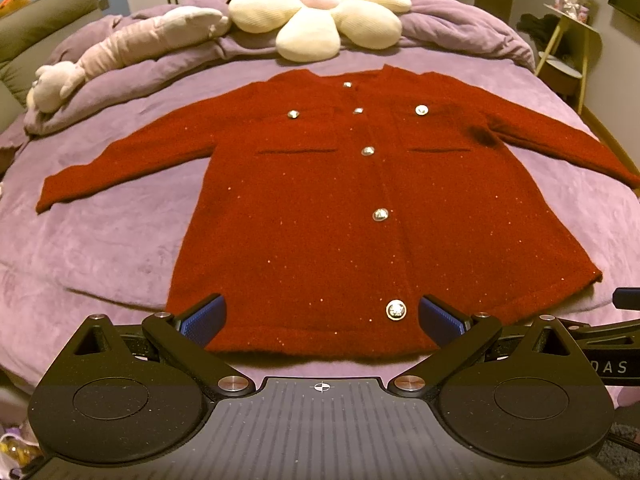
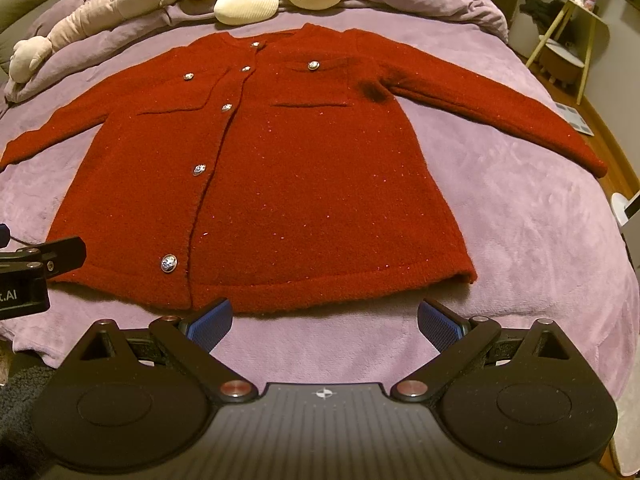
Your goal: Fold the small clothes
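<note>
Two tools, left tool (image 1: 322,322) and right tool (image 2: 325,326), released near hem of red sparkly knit cardigan (image 1: 344,216), spread flat on purple plush bed (image 1: 100,240). Unfolded yet; next, probably pinching a sleeve inward.

Bare bed (image 2: 540,240) lies open on both sides of the cardigan (image 2: 300,180); a flower cushion (image 1: 320,12) and heaped blanket (image 1: 460,28) block the far end.

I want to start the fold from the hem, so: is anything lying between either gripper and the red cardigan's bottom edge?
Nothing visible. The left gripper is open, its fingers already over the red cardigan at the hem. The right gripper is open just short of the hem, with only bare purple blanket between.
</note>
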Demonstrator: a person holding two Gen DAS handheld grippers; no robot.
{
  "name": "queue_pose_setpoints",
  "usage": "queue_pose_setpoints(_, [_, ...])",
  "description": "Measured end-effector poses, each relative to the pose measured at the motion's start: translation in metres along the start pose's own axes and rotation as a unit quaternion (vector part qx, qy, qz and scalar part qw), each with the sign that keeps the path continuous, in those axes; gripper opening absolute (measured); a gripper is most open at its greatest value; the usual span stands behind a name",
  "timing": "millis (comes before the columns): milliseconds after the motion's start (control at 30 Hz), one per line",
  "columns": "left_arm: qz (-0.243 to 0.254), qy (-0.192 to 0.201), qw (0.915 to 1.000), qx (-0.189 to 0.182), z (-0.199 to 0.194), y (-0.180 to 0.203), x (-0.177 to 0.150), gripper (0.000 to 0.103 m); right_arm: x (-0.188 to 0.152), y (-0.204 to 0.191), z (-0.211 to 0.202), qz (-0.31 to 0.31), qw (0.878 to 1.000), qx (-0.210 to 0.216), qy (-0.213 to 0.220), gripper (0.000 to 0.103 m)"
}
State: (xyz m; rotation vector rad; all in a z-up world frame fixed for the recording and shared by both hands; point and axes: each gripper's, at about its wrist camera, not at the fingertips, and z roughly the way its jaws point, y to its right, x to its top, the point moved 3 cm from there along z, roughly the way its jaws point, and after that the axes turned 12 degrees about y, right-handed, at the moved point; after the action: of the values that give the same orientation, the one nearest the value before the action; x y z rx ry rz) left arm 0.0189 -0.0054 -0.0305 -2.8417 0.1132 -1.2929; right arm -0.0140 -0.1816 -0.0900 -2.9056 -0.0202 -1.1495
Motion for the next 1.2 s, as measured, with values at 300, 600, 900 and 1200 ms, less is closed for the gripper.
queue_pose_setpoints(300, [0.001, 0.000, 1.0000, -0.001, -0.0003, -0.0003, -0.0008, 0.103, -0.0007, 0.0001, -0.0010, -0.001, 1.000, -0.001, 0.003, 0.099])
queue_pose_setpoints(600, [0.002, 0.000, 1.0000, -0.003, -0.0004, 0.0002, -0.0022, 0.103, -0.0013, 0.0001, -0.0016, -0.001, 1.000, -0.002, 0.006, 0.099])
queue_pose_setpoints(900, [0.002, 0.000, 1.0000, -0.002, -0.0010, 0.0019, -0.0026, 0.103, -0.0024, 0.0011, -0.0026, 0.000, 1.000, -0.004, 0.007, 0.099])
queue_pose_setpoints(1200, [0.003, 0.001, 1.0000, -0.004, -0.0023, 0.0041, -0.0027, 0.103, -0.0020, 0.0006, -0.0038, -0.001, 1.000, -0.004, 0.012, 0.099])
